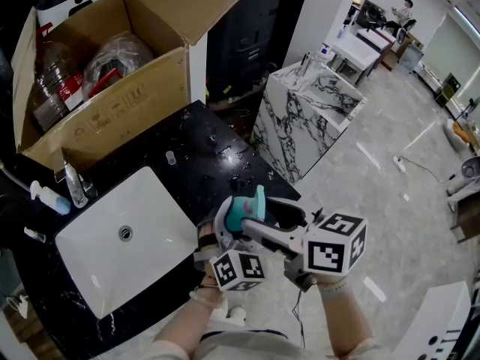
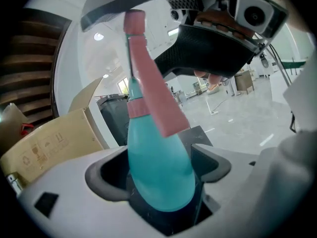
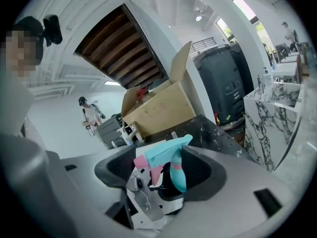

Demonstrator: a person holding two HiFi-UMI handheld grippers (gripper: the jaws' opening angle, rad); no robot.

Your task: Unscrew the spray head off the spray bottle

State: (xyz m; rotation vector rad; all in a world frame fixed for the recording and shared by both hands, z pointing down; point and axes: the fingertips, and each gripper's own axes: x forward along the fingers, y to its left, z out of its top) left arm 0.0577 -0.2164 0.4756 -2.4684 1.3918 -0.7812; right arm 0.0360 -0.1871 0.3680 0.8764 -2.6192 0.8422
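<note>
Head view: both grippers were held low centre of frame, over the near edge of a black counter [image 1: 214, 145], with the spray bottle [image 1: 244, 210] between them.

Left gripper [image 2: 159, 170]: jaws clamped on the teal body of the bottle, the belly wedged between both pads. The bottle stood roughly upright in the left gripper view and leaned slightly right at the top. Pink collar [image 2: 136, 108] sat at the neck, and the pink trigger [image 2: 159, 100] hung down the right side.

Right gripper [image 3: 161, 170]: jaws set wide, with the spray head [image 3: 166, 150] lying across the gap. The pink nozzle end was by the left pad and the teal back end against the top of the right pad. It read as a wide grip on the head, though contact at the left pad was hard to confirm. The head was not off; it sat on the neck.

A white sink [image 1: 154, 216] was set into the counter at left centre, with a faucet [image 1: 73, 184] at its far left corner and a small white-and-blue bottle [image 1: 51, 198] lying beside that. An open cardboard box [image 1: 112, 103] with bagged items stood at upper left. A marble-pattern block [image 1: 300, 118] was at upper centre right, on a pale tiled floor. The right gripper view showed a person [image 3: 89, 114] standing far off at left.
</note>
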